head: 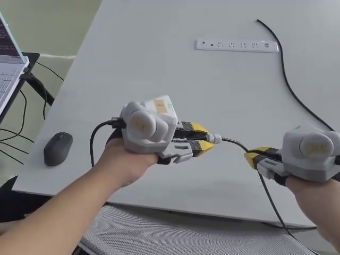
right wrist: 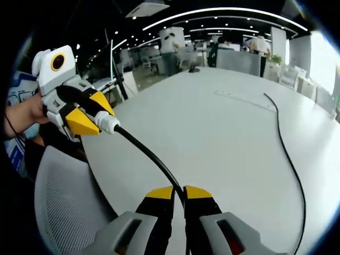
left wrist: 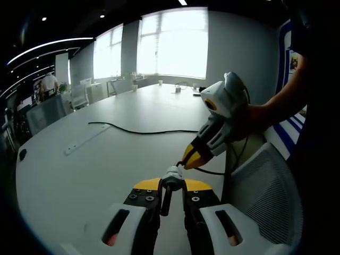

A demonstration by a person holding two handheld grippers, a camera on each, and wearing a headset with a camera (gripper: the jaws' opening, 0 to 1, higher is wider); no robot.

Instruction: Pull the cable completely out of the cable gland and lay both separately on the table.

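My left gripper (head: 206,142) is shut on the white cable gland (head: 213,138), whose end pokes out past the yellow jaw tips. The same gland (left wrist: 172,177) sits clamped between the jaws in the left gripper view. A black cable (head: 234,142) runs from the gland to my right gripper (head: 251,156), which is shut on it. In the right gripper view the cable (right wrist: 151,155) arcs from the gland (right wrist: 108,124) down into the right gripper (right wrist: 178,193). The cable's loose end (head: 273,205) hangs down past the table's front edge. Both grippers hover above the white table (head: 159,64).
A white power strip (head: 236,46) lies at the far side, with its black cord (head: 289,82) trailing towards the right. A dark mouse (head: 57,148) sits at the table's left edge near a laptop (head: 9,69). A grey mesh chair (head: 175,234) stands under the front edge.
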